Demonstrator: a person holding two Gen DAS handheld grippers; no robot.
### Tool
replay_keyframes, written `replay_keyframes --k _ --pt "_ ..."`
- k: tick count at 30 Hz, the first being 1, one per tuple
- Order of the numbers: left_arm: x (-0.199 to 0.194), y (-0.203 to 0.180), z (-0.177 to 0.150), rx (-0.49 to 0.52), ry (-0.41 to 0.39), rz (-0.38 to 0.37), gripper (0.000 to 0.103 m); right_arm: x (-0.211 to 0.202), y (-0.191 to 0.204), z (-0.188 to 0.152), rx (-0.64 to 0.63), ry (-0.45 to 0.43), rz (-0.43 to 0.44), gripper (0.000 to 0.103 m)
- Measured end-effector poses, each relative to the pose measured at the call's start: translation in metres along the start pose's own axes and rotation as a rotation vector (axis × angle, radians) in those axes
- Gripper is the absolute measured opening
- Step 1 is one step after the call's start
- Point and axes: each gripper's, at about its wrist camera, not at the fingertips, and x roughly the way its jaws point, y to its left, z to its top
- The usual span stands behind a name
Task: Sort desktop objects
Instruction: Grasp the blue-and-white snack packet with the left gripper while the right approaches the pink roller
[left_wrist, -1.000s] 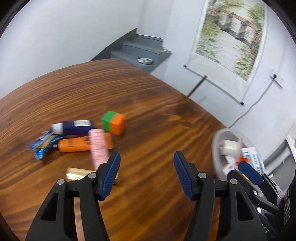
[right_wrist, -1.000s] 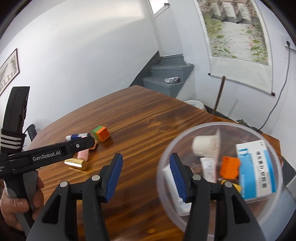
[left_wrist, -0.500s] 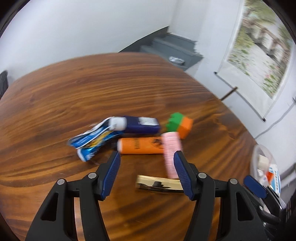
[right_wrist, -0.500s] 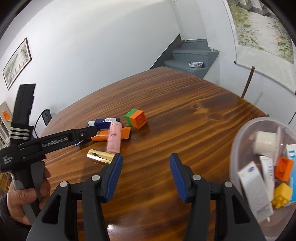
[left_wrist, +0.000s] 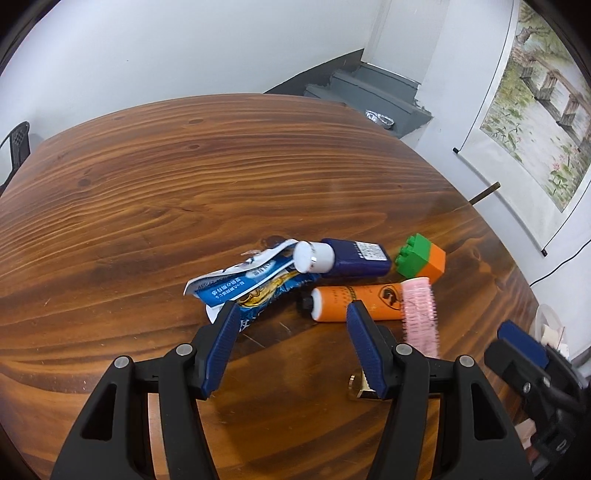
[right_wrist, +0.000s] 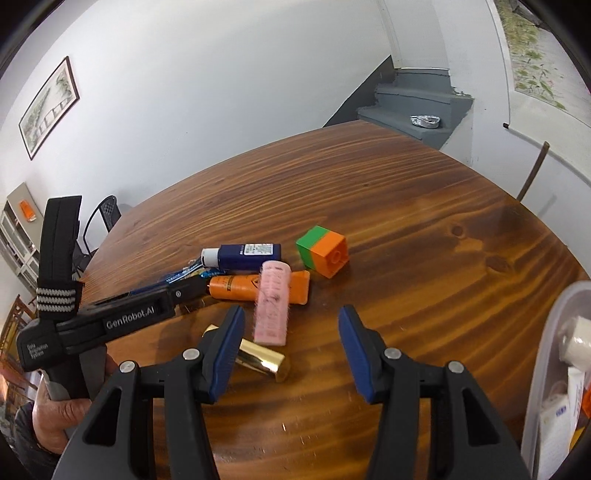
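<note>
The left claw (right_wrist: 192, 286) reads "GenRobot.AI" along its side and "Data Acquisition System" at its rear; print on the blue packet (left_wrist: 236, 291) ahead of it is illegible.

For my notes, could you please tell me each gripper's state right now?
Left gripper: jaws open, holding nothing.
Right gripper: jaws open, holding nothing.

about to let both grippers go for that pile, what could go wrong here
1. The pink hair roller lies across the orange tube; lifting either may roll or drag the other.
2. The left gripper and right gripper, both open and empty, face the same small cluster and could collide.
3. The blue wrapper is tucked under the navy tube, so pulling it might shift that tube.
</note>
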Motion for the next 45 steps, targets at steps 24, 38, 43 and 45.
replay_keyframes --k 24,38,43,45 --pt "0.026 0.015 0.034 0.196 -0.007 -0.023 0.064 0.034 -0.014 -0.008 0.036 0.095 0.077 0.057" --pt "0.044 0.020 0.023 0.160 0.048 -0.012 0.063 0.030 -0.017 -0.005 0.033 0.047 0.044 0.057" --pt "0.042 0.025 0.023 0.124 0.044 0.001 0.042 0.028 -0.018 -0.005 0.030 0.024 0.022 0.057" --pt "0.039 0.025 0.023 0.103 0.044 -0.015 0.042 0.028 -0.020 -0.005 0.029 0.014 0.004 0.057"
